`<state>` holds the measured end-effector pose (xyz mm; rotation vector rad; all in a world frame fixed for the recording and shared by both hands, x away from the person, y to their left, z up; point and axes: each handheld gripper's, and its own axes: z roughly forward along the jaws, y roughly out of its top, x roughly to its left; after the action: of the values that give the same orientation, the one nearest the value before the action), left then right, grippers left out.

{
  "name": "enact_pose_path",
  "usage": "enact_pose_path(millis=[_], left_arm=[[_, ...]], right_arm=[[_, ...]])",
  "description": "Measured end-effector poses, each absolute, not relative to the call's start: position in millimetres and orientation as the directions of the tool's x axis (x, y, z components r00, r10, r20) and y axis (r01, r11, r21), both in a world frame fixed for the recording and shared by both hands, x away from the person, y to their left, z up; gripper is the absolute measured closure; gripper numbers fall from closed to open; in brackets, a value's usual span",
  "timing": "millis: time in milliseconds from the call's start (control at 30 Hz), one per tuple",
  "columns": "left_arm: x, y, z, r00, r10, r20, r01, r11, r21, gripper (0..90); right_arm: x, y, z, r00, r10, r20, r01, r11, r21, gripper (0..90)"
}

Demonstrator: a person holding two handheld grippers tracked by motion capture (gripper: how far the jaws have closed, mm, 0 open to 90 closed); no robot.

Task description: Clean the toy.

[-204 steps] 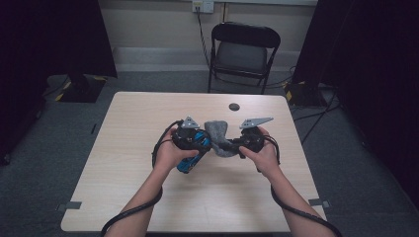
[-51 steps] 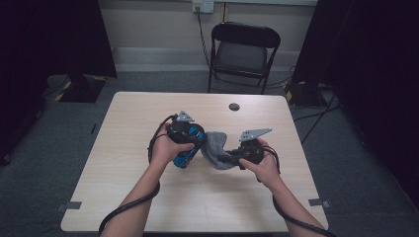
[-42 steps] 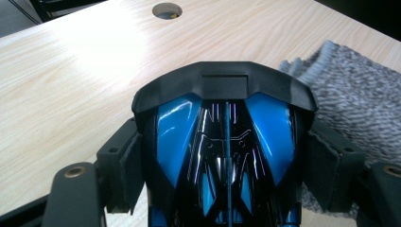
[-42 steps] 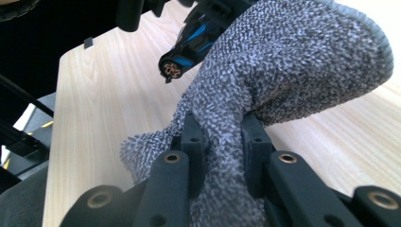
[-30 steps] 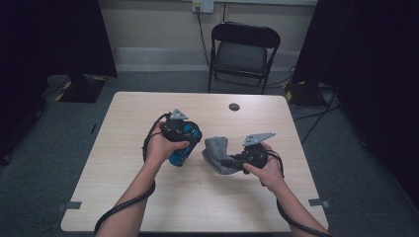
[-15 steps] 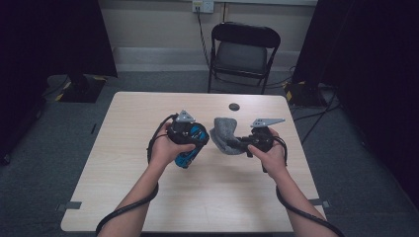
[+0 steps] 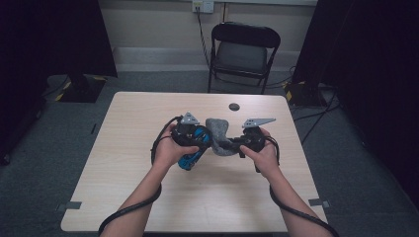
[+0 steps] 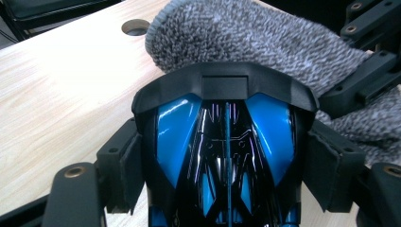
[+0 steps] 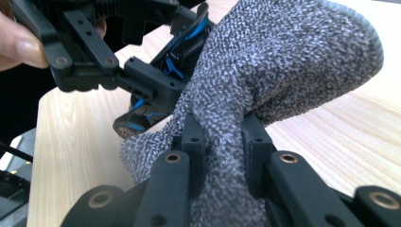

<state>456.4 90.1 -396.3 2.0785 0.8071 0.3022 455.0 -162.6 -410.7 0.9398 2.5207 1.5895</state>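
A glossy blue and black toy car (image 8: 227, 156) sits nose-out between the pads of my left gripper (image 8: 227, 172), which is shut on its sides. In the high view the car (image 7: 193, 148) hangs below my left gripper (image 7: 190, 134), over the middle of the table. My right gripper (image 9: 224, 144) is shut on a bunched fold of a grey knitted sock (image 9: 283, 52). The sock (image 7: 217, 131) stands up between the two grippers, its cuffed end (image 8: 246, 38) just beyond the car's front edge. My right gripper (image 7: 241, 143) is close to the left one, to its right.
The light wooden table (image 7: 123, 163) has a round dark hole (image 7: 234, 106) near its far edge. A black folding chair (image 7: 244, 49) stands behind the table. Cables trail from both grippers back along the person's forearms. Dark curtains flank the room.
My right gripper has lifted the sock off the table and carried it away from the person and toward the car. The left gripper with the car has barely moved.
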Motion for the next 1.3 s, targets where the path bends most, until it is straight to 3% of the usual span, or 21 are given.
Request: enact_pose_path(millis=[767, 1300], left_arm=[[457, 86, -386, 0.761, 0.646, -0.061, 0.42, -0.418, 0.806, 25.4], [460, 80, -378, 0.762, 0.644, -0.062, 0.406, -0.402, 0.82, 25.4]], right_arm=[[455, -151, -420, -0.81, 0.504, 0.3, 0.495, 0.314, 0.81, 75.9], [446, -130, -424, -0.853, 0.449, 0.265, 0.458, 0.4, 0.794, 75.9]])
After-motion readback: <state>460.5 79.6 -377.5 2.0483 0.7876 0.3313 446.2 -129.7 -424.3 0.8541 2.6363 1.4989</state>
